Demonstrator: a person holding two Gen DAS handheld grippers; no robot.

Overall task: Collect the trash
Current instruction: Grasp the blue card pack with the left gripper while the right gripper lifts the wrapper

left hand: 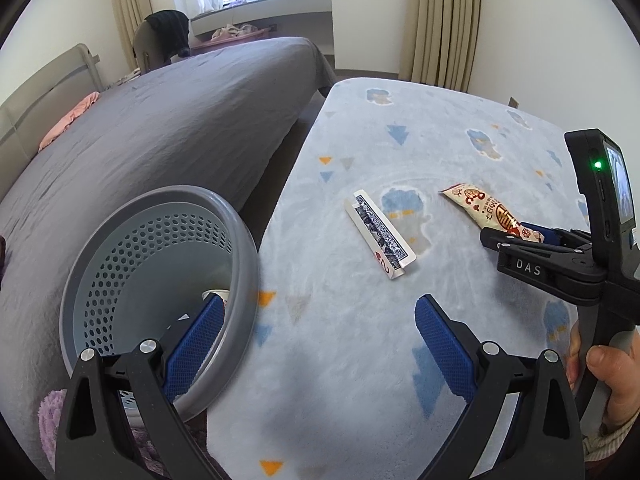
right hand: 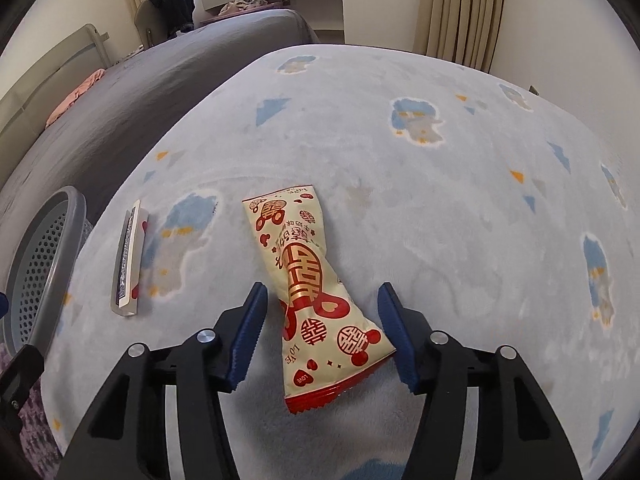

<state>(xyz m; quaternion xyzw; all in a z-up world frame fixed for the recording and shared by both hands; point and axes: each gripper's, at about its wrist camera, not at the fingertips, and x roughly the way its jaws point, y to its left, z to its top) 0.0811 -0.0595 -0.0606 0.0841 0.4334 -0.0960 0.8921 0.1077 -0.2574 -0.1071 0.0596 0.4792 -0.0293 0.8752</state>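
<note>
A cream and red snack wrapper (right hand: 308, 280) lies on the pale blue patterned rug (right hand: 440, 208); it also shows in the left wrist view (left hand: 486, 210). My right gripper (right hand: 322, 320) is open, its jaws on either side of the wrapper's near half, not closed on it; it shows in the left wrist view (left hand: 532, 238) too. A folded playing card (left hand: 380, 236) lies on the rug left of the wrapper, also in the right wrist view (right hand: 128, 256). My left gripper (left hand: 320, 340) is open and empty beside a grey perforated basket (left hand: 120, 264).
The basket holds some paper scraps (left hand: 216, 294) and shows at the left edge of the right wrist view (right hand: 44, 264). A bed with a grey cover (left hand: 160, 128) borders the rug's left side. Curtains (left hand: 444, 20) and a window lie beyond.
</note>
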